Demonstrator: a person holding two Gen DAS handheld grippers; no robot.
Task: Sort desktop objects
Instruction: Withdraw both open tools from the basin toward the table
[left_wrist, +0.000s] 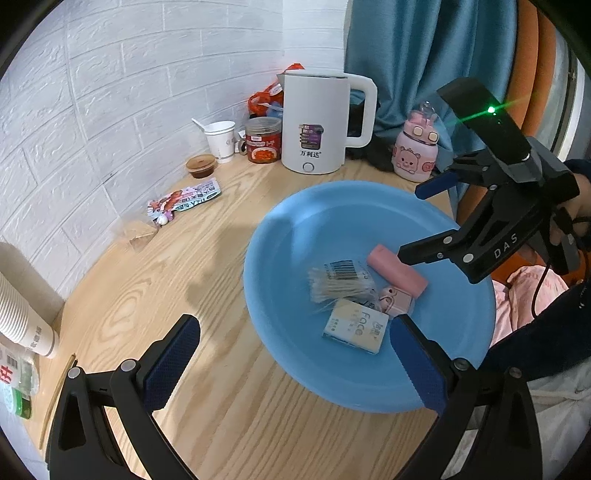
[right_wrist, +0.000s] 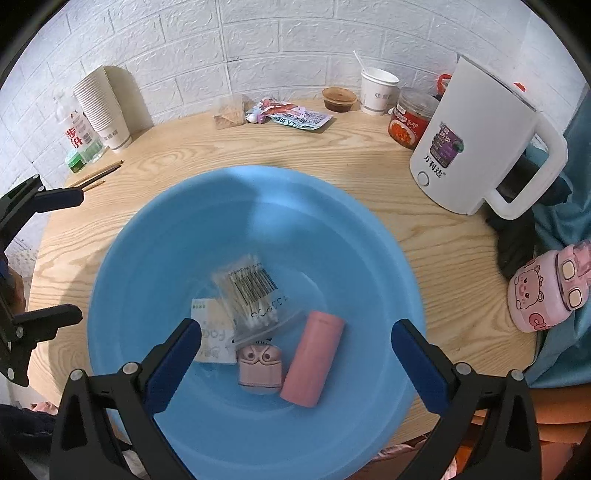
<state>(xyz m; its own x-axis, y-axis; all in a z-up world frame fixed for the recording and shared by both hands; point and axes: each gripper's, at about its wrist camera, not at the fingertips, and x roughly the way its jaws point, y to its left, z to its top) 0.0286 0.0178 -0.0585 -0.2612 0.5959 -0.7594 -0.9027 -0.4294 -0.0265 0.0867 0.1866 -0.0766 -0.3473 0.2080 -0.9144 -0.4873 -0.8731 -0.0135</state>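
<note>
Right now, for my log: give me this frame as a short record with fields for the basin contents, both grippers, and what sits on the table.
container: blue basin on the wooden table
in basin: pink roll, bag of cotton swabs, tissue pack, small pink case
left gripper: open, empty, at the basin's near rim
right gripper: open, empty, above the basin's contents
on table: white kettle, red-lidded jar, paper cup, stack of cups, snack packet

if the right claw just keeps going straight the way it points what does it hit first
Most likely the bag of cotton swabs lying in the blue basin. The open right claw points down into the basin, with the pink case and pink roll just below that line. Depth is unclear.
</note>
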